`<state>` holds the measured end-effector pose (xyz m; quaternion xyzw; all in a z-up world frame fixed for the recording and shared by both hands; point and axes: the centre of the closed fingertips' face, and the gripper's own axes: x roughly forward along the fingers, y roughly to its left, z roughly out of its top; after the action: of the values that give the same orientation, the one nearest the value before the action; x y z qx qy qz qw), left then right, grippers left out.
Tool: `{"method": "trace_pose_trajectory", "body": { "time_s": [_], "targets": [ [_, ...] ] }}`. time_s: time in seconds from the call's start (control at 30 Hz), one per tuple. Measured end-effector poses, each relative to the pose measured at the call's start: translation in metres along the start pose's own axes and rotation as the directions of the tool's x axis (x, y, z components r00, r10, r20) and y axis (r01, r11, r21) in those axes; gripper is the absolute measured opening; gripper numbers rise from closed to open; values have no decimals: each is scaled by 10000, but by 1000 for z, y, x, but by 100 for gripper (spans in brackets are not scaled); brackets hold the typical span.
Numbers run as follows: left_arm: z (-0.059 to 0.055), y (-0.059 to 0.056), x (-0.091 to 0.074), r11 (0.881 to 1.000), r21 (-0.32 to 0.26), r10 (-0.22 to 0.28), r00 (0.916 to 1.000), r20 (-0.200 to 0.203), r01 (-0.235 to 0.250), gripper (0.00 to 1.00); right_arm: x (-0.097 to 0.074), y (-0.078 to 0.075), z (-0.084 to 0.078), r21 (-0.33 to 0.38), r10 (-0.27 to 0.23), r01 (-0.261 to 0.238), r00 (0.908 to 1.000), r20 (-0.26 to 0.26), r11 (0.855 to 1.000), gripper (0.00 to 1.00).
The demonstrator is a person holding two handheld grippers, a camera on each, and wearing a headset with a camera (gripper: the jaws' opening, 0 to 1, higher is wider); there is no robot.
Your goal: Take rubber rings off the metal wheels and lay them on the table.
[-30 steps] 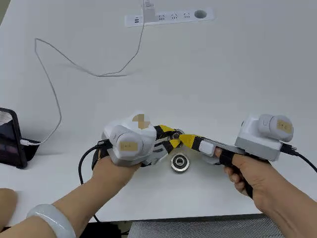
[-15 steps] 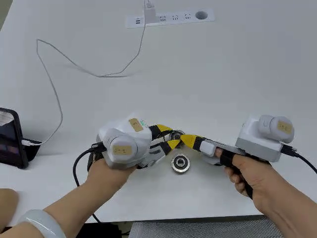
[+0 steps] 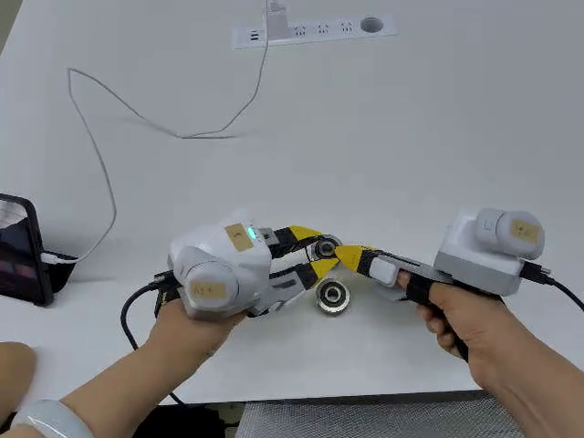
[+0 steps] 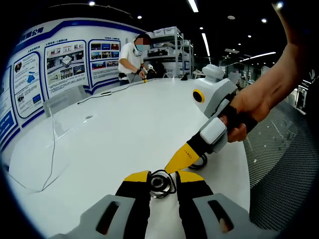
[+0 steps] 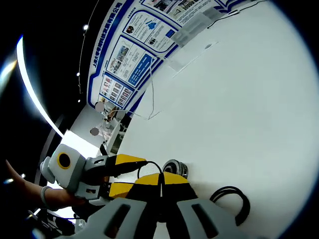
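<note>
A metal wheel [image 3: 326, 246] [image 4: 158, 183] sits between the yellow jaws of my left gripper [image 3: 315, 252] [image 4: 162, 177], which is shut on it just above the white table [image 3: 411, 146]. Its black rubber ring [image 4: 172, 187] [image 5: 158, 169] hangs partly off the rim. My right gripper [image 3: 340, 256] [image 5: 160, 180] comes in from the right and is shut on that ring; its tip [image 4: 173, 166] shows in the left gripper view. A second metal wheel [image 3: 333, 297] lies flat on the table below the jaws. A loose black ring [image 5: 232, 199] [image 4: 200, 163] lies beneath the right gripper.
A white power strip [image 3: 315, 29] lies at the far edge, and its cable [image 3: 100, 173] loops down to a dark device [image 3: 18, 251] at the left edge. The table's near edge runs just under my hands. A person [image 4: 132, 57] stands far off.
My left gripper has rolled and shifted a little left and lower, still on the wheel. The right gripper's tips have stayed at the wheel, edging slightly up.
</note>
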<state>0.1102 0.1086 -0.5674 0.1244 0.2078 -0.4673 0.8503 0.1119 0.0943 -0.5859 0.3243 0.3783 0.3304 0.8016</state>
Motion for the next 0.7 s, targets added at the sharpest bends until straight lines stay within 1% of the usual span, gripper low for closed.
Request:
{"method": "trace_pose_trajectory", "body": {
  "time_s": [0.1, 0.2, 0.27, 0.33, 0.37, 0.4, 0.47, 0.57, 0.7],
  "targets": [
    [4, 1, -2, 10000, 47, 68, 9998, 166, -69, 22, -2, -2, -1, -183, -114, 113, 9999, -48, 9998, 2],
    [9, 2, -5, 9999, 79, 108, 9992, 393, -111, 23, -6, -5, -1, -546, -369, 361, 9992, -127, 9979, 2],
    [10, 2, -6, 9998, 99, 144, 9989, 457, -149, 25, -10, -3, 0, -828, -483, 472, 9988, -111, 9955, 2],
    [7, 3, -6, 9998, 74, 160, 9992, 366, -163, 26, -15, -3, 3, -1349, -664, 643, 9977, -115, 9888, 2],
    [5, 3, -6, 9998, 66, 174, 9993, 323, -176, 26, -17, -2, 4, -1469, -701, 674, 9975, -134, 9869, 2],
    [4, 3, -7, 9998, 5, 182, 9993, 319, -182, 27, -20, -3, 6, -1785, -814, 771, 9965, -171, 9809, 2],
    [1, 3, -7, 9998, -25, 174, 9996, 236, -173, 27, -26, -5, 7, -2148, -1021, 950, 9945, -224, 9720, 2],
    [-1, 2, -8, 9999, -29, 154, 9997, 200, -153, 27, -32, -9, 8, -2430, -1231, 1133, 9921, -256, 9634, 2],
    [-1, 1, -9, 9999, 24, 157, 9997, 191, -157, 28, -42, -11, 7, -2476, -1385, 1265, 9899, -317, 9606, 2]
  ]
}}
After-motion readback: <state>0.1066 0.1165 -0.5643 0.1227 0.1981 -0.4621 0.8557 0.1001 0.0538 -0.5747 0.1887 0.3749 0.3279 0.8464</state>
